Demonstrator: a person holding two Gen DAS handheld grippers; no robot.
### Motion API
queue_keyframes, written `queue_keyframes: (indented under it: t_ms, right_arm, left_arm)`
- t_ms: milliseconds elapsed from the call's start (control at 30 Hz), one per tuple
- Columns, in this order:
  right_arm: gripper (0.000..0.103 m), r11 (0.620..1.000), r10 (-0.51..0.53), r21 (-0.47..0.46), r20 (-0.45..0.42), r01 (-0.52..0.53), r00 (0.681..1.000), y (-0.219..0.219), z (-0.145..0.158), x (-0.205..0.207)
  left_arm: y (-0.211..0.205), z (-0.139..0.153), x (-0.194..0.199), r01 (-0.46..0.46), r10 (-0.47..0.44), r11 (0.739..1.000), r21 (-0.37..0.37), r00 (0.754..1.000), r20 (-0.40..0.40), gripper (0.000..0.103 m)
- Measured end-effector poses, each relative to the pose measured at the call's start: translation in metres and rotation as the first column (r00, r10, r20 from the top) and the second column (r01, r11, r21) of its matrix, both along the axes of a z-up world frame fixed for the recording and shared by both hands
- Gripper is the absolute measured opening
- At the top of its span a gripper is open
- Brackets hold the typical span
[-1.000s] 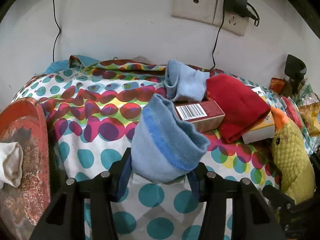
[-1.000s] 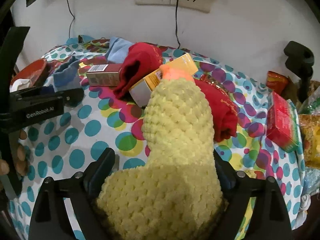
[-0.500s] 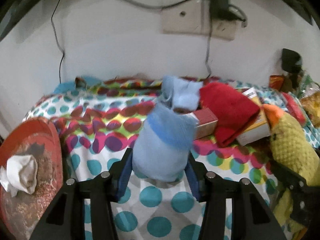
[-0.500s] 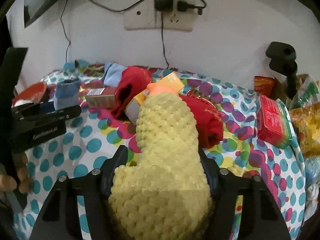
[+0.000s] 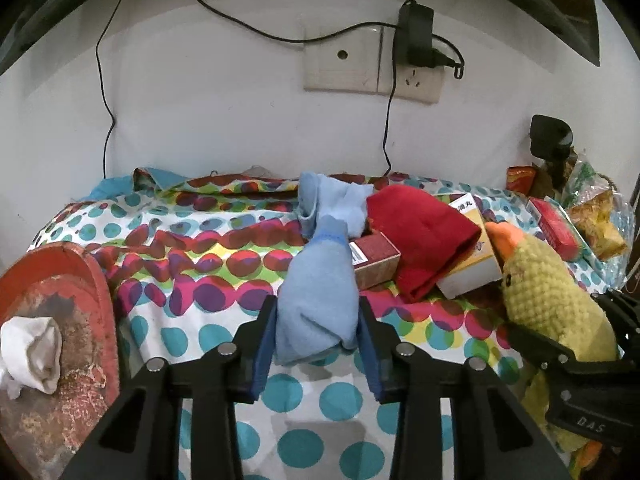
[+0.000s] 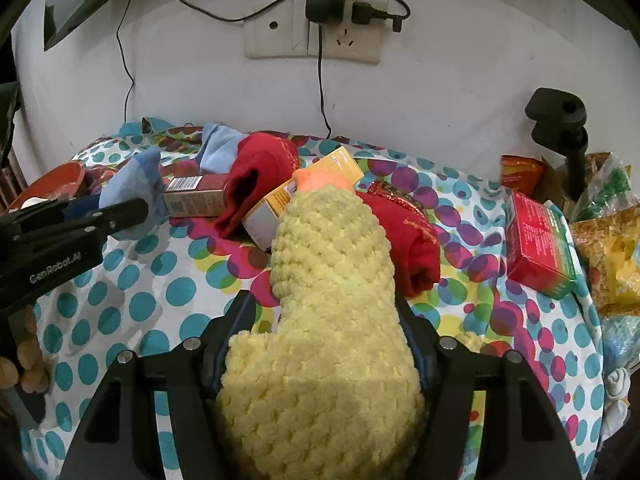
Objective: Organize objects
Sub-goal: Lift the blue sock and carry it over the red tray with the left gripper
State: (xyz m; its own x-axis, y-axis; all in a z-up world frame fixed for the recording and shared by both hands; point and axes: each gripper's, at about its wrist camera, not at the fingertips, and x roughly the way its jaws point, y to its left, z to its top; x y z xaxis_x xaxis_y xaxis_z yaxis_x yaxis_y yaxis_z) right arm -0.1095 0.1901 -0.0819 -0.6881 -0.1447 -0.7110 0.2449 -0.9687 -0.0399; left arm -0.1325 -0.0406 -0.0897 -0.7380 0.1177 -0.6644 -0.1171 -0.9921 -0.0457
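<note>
Both grippers clamped on soft things above the spotted cloth

The left gripper [image 5: 316, 332] had just been closing and pinched a blue sock [image 5: 318, 296] between its pads, lifted off the spotted cloth [image 5: 224, 288]; the right gripper [image 6: 322, 344] had narrowed too and squeezed a yellow knitted duck [image 6: 332, 280], its orange beak pointing away. To the left sat a red dish [image 5: 60, 280] holding a white rag [image 5: 30, 352]. Farther off lay a brown box [image 5: 376, 260], a red sock [image 5: 420, 232] draped over a yellow box [image 5: 468, 276], and a second blue sock [image 5: 336, 204], with a red packet [image 6: 540, 240] to the right and a wall socket [image 6: 312, 28] behind
</note>
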Motion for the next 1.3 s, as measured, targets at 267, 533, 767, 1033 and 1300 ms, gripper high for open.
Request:
queue_keyframes:
  t_ms: [267, 533, 767, 1033, 1300]
  right_arm:
    - [0.064, 1.000, -0.009, -0.001, 0.000, 0.009, 1.000, 0.002, -0.001, -0.003]
    - [0.064, 1.000, -0.011, 0.005, -0.002, 0.011, 1.000, 0.003, -0.002, -0.002]
    - [0.064, 1.000, -0.013, 0.007, -0.005, 0.013, 1.000, 0.003, -0.002, -0.003]
    - [0.064, 1.000, -0.015, 0.024, -0.010, 0.016, 1.000, 0.002, -0.003, -0.002]
    - [0.065, 0.999, -0.016, 0.041, -0.012, 0.017, 1.000, 0.001, -0.003, -0.002]
  left_arm:
    - [0.007, 0.006, 0.006, 0.014, -0.013, 0.999, -0.034, 1.000, 0.021, 0.038]
    - [0.000, 0.011, 0.014, -0.033, 0.035, 0.998, -0.059, 0.999, 0.037, 0.038]
    - [-0.010, 0.009, 0.023, -0.061, 0.063, 0.998, -0.034, 0.996, 0.056, 0.038]
    - [-0.017, 0.029, 0.049, -0.033, 0.033, 0.999, -0.020, 0.999, 0.021, 0.038]
    - [-0.041, 0.051, 0.072, -0.075, 0.076, 0.996, -0.051, 0.997, 0.019, 0.038]
